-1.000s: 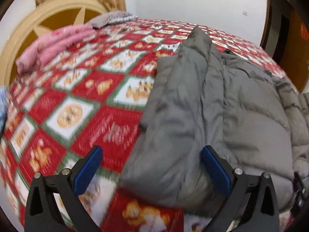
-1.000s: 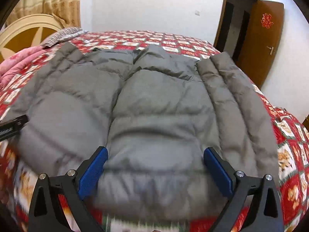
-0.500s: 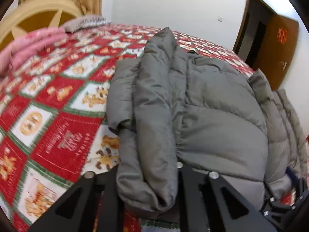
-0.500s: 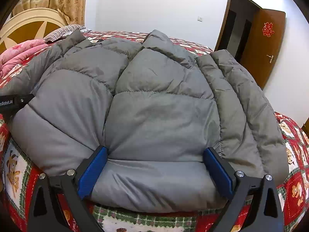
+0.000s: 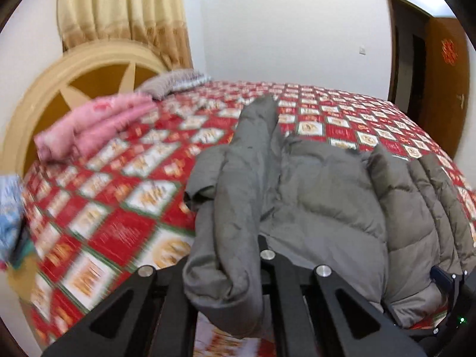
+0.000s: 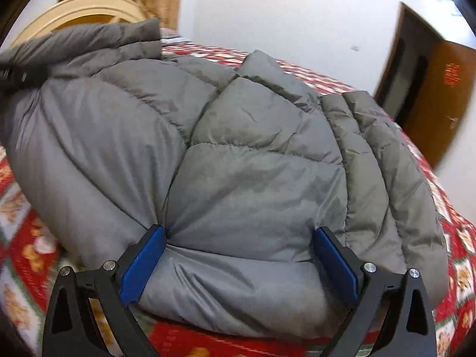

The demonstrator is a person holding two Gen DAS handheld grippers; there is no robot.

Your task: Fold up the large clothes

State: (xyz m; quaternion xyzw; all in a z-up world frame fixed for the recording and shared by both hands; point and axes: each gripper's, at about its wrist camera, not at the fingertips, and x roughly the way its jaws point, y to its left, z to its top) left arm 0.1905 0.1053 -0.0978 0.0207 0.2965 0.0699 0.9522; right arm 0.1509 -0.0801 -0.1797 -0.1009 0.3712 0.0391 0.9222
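A large grey puffer jacket (image 5: 321, 205) lies on the bed with a red patterned cover (image 5: 125, 202). My left gripper (image 5: 226, 270) is shut on the jacket's left bottom edge and lifts a fold of it. In the right wrist view the jacket (image 6: 253, 166) fills the frame. My right gripper (image 6: 238, 255) is open, its blue pads (image 6: 142, 264) pressed around the jacket's bottom hem. The right gripper also shows at the lower right of the left wrist view (image 5: 446, 279).
A pink folded blanket (image 5: 92, 125) and a grey pillow (image 5: 172, 81) lie near the round headboard (image 5: 68, 89). A blue cloth (image 5: 9, 214) is at the far left edge. A brown door (image 6: 437, 95) stands open on the right.
My left gripper has closed on the jacket's left edge and raised it. My right gripper moved in against the bottom hem and stays open.
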